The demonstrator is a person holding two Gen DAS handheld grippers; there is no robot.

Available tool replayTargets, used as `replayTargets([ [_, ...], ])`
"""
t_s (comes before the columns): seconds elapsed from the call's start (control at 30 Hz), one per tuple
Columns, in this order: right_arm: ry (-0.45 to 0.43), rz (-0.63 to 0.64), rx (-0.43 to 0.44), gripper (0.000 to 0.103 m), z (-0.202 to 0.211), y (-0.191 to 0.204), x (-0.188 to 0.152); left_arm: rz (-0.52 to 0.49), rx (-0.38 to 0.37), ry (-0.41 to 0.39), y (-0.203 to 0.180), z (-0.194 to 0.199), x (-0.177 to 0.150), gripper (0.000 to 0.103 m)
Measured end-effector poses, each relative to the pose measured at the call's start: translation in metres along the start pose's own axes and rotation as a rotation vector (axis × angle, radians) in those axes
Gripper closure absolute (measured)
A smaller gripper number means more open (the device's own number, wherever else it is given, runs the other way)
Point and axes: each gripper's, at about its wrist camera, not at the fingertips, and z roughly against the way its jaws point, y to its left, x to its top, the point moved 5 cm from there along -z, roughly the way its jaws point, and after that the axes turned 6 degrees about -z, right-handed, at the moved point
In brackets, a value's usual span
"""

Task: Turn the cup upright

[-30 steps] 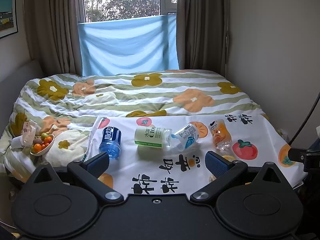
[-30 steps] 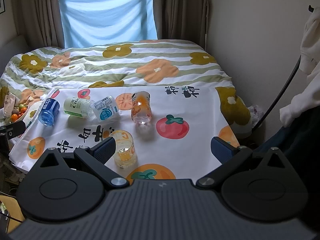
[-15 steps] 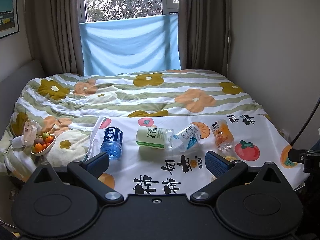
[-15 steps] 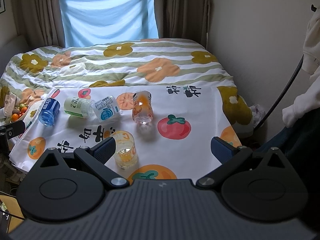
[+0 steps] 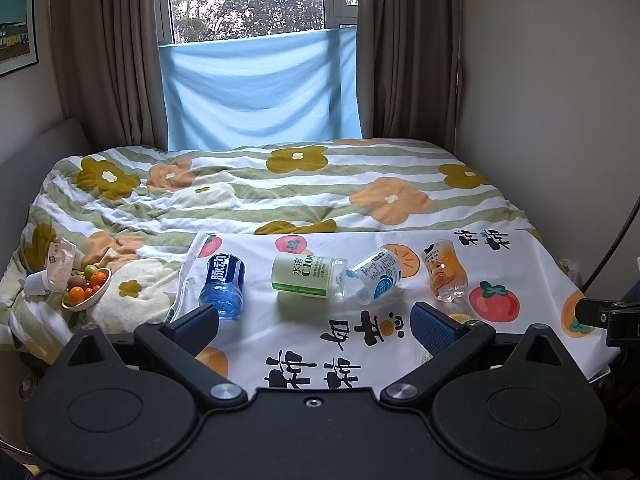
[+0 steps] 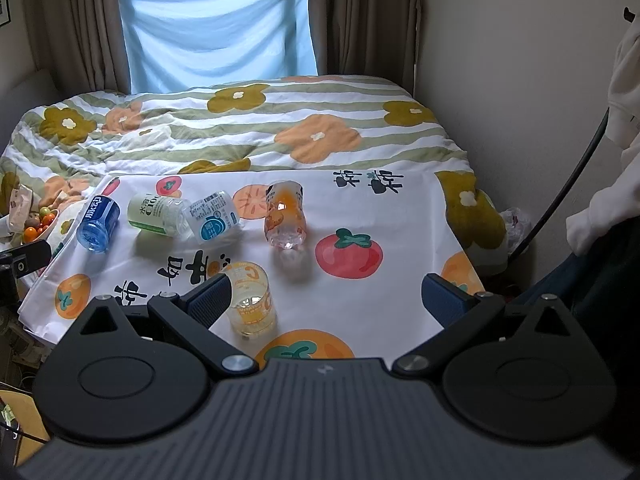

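A clear glass cup with an orange print (image 6: 250,298) stands on the white fruit-print cloth (image 6: 400,216), near its front edge. I cannot tell whether its mouth is up or down. My right gripper (image 6: 326,300) is open and empty; its left finger (image 6: 210,300) is just left of the cup. In the left wrist view the cup is almost wholly hidden behind the right finger (image 5: 434,326) of my left gripper (image 5: 316,324), which is open and empty above the cloth's front edge.
Several bottles lie on their sides on the cloth: a blue one (image 6: 98,224), a green-labelled one (image 6: 154,214), a white-blue one (image 6: 212,220) and an orange one (image 6: 285,216). A fruit bowl (image 5: 86,288) sits on the floral quilt at left. A wall stands at right.
Both cameras have drifted slightly back and up. The cup and bottles have not moved. Both grippers stay open.
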Motion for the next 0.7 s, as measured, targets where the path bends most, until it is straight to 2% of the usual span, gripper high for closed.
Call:
replayTargets([
  [0.7,0.003,-0.002,0.001,0.000,-0.0001,-0.0019,0.0017,-0.013,0.013,-0.024,-0.0042,-0.0017,0.0022,0.000],
])
